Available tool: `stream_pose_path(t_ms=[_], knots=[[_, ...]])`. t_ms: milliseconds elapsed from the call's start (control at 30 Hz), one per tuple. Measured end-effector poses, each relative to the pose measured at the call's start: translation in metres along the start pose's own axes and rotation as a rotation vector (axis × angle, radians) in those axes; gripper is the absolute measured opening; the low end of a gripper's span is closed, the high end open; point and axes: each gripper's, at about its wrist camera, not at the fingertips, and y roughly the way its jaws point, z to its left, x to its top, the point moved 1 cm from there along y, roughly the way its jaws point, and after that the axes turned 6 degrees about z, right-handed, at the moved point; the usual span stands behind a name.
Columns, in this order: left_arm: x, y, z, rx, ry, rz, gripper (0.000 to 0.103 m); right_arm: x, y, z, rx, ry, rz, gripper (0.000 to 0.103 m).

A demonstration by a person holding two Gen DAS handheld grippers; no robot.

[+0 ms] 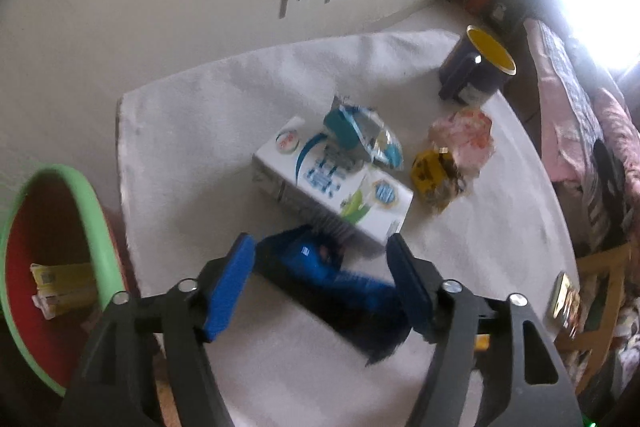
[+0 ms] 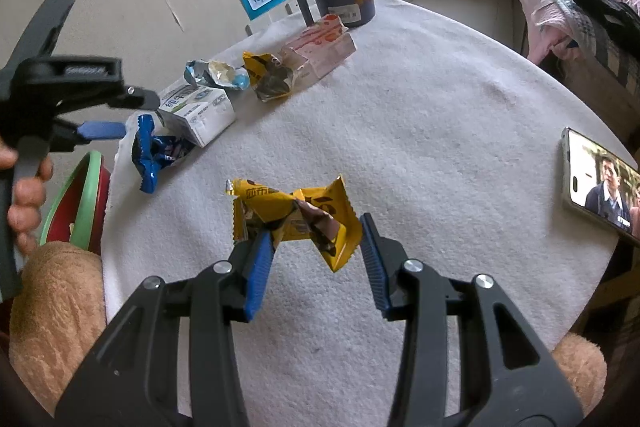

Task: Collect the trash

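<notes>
Left gripper [image 1: 320, 283] jaws parted over crinkled blue foil wrapper [image 1: 340, 283] on fuzzy white tablecloth [image 2: 440, 131], right gripper [image 2: 316, 267] clenching crumpled yellow wrapper [image 2: 296, 215], boxy milk carton [image 1: 332, 183] beside green-rimmed red bin [image 1: 60, 227]

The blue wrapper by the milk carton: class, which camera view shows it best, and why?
The right wrist view: the blue wrapper lies sharp and unobstructed beside the milk carton. In the left wrist view the blue wrapper is blurred, partly behind the left gripper.
</notes>
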Motion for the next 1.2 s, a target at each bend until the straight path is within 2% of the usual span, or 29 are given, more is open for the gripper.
stream_pose_path(t_ms=[167,300,367,500,567,633,667,733,800,967,1100,1200], knots=[[-0.016,0.018,0.004,0.006,0.008,0.082,0.066,0.0,-0.003,-0.001,-0.001,0.002,-0.006,0.041],[-0.037,0.029,0.005,-0.02,0.0,0.142,0.066,-0.001,-0.002,-0.003,0.001,0.012,0.0,0.041],[-0.046,0.03,0.005,-0.032,-0.003,0.148,0.066,-0.001,-0.003,-0.002,0.001,0.008,-0.001,0.041],[-0.061,0.016,0.006,-0.021,0.002,0.085,0.064,-0.001,-0.003,-0.002,0.0,0.008,-0.001,0.041],[-0.066,0.013,0.004,-0.027,0.022,0.071,0.053,-0.001,-0.003,-0.002,-0.002,0.009,-0.002,0.041],[-0.067,0.008,0.005,-0.035,0.019,0.05,0.03,-0.002,-0.006,-0.002,-0.004,0.011,-0.008,0.041],[-0.066,0.006,0.007,-0.037,0.016,0.045,0.028,-0.001,-0.007,-0.002,-0.003,0.012,-0.012,0.041],[-0.067,0.002,0.01,-0.06,0.005,0.034,0.015,-0.002,-0.011,-0.002,-0.002,0.011,-0.02,0.041],[-0.07,-0.004,0.013,-0.08,-0.003,0.009,0.013,-0.002,-0.013,-0.001,-0.001,0.009,-0.023,0.041],[-0.087,-0.021,0.018,-0.065,0.017,-0.044,0.012,-0.002,-0.012,0.001,0.006,0.001,-0.015,0.04],[-0.097,-0.032,0.032,-0.114,-0.034,-0.06,0.012,-0.003,-0.013,0.002,0.01,0.008,-0.004,0.04],[-0.101,-0.043,0.038,-0.111,-0.031,-0.095,0.012,-0.002,-0.016,0.005,0.005,0.006,-0.003,0.04]])
